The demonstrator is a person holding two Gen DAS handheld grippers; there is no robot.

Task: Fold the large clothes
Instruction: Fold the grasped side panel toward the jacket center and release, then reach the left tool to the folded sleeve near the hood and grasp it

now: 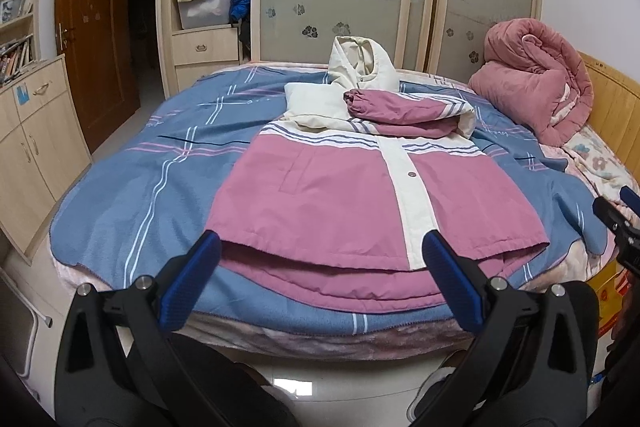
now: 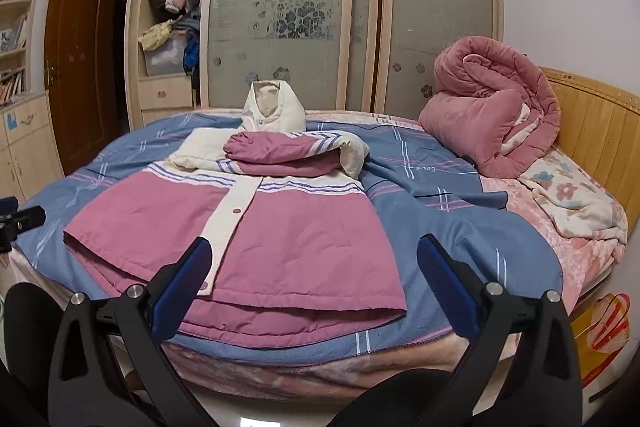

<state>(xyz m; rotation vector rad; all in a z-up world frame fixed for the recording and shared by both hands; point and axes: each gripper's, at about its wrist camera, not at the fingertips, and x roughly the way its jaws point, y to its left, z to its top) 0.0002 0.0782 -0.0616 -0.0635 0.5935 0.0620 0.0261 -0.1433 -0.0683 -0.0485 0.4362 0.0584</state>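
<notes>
1. Leftmost, the left tool (image 1: 320, 251) hovers with its jaws spread wide and nothing between them, just short of the near hem of the jacket (image 1: 320, 195); the left blue finger (image 1: 196, 283) sits by the hem's left corner.
2. Centrally, the pink and cream jacket lies front-up on the blue blanket (image 1: 132, 187) of the bed, hem toward the near edge, hood (image 1: 360, 63) at the far end and one sleeve (image 1: 404, 111) already laid across the chest.
3. It looks padded and soft, so it should be light but bulky, springing back from a crease; the smooth shell may slide over the fleecy blanket.
4. Best holds, I judge, are the two near hem corners, pinching both front and back layers, since the front panel sits shorter than the back.
5. Rightmost, the right tool (image 2: 314, 263) is likewise wide and empty, near the hem's right corner (image 2: 396, 307).
6. A rolled pink quilt (image 2: 492, 115) sits far right, well apart.
</notes>
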